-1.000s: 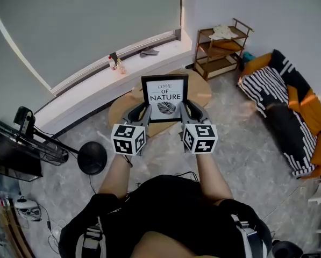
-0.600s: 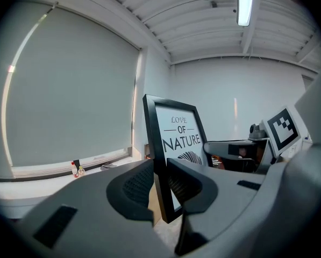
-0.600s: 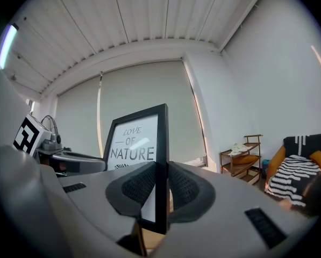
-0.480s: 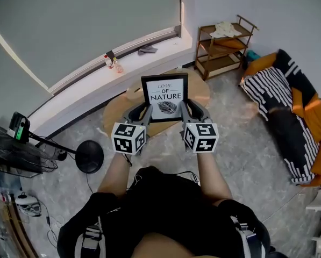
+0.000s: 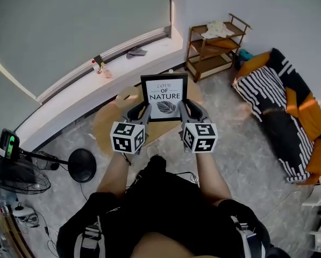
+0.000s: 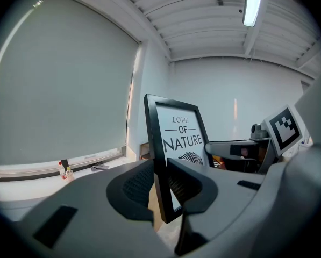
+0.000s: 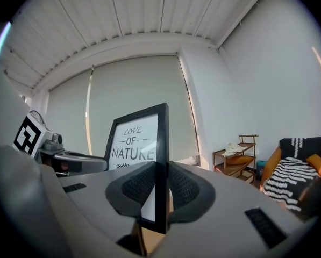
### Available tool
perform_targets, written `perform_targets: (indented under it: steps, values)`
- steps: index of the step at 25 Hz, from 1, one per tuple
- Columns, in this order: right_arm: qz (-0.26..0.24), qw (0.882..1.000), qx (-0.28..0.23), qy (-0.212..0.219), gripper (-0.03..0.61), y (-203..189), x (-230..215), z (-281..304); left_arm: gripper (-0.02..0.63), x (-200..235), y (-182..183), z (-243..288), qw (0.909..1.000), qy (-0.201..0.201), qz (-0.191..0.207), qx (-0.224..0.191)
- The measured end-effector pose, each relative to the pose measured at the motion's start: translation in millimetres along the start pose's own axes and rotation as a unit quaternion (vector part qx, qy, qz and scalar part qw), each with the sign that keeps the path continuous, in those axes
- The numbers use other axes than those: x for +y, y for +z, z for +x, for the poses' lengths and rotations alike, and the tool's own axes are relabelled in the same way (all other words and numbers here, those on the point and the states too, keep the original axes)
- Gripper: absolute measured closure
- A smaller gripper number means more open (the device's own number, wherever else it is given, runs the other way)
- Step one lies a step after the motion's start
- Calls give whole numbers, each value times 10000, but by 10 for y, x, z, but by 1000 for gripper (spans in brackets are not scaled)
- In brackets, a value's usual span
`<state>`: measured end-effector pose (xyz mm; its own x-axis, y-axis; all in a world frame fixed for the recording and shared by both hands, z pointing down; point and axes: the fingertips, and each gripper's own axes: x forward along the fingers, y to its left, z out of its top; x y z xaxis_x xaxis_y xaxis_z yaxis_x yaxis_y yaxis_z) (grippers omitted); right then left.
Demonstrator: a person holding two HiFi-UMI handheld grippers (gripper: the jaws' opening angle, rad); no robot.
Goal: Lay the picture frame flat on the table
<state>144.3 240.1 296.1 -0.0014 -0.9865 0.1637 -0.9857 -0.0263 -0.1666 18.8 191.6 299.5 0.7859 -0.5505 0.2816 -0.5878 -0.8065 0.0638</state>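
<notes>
Above the round wooden table [image 5: 107, 123], the picture frame [image 5: 164, 96] hangs upright in the air, its printed face turned toward the person and no edge touching the tabletop. The left gripper [image 6: 159, 186] pinches the frame's left side bar between its two pads. The right gripper [image 7: 161, 190] pinches the right side bar the same way. Both grips sit low on the frame.

From here, the likeliest trouble is the frame pivoting. Each grip bites only a narrow bar near the bottom, so the tall upper part could swing forward or back as it is tipped toward the table. If one gripper drops faster than the other, the frame may twist and slide out of the pads. Coming down off-centre could catch the bottom edge on the table's rim, and any stand on the back is hidden and might keep it from lying flat.

Count: one frame, one table, two grippers with two jaws each. Beyond the table stand one wooden shelf rack [image 5: 214, 44] and one sofa [image 5: 289, 112].
</notes>
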Motion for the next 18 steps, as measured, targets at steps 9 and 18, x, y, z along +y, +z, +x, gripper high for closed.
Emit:
perform_targets:
  steps: [9,18]
  values:
    - [-154,9994,306,8,488,221,-214,1455,523,1026,250,1005,9995,-46,-321,18]
    - [-235,9962,813,202,488,117,-113,3059,523,2334,214,1813,9972,75,-672,311]
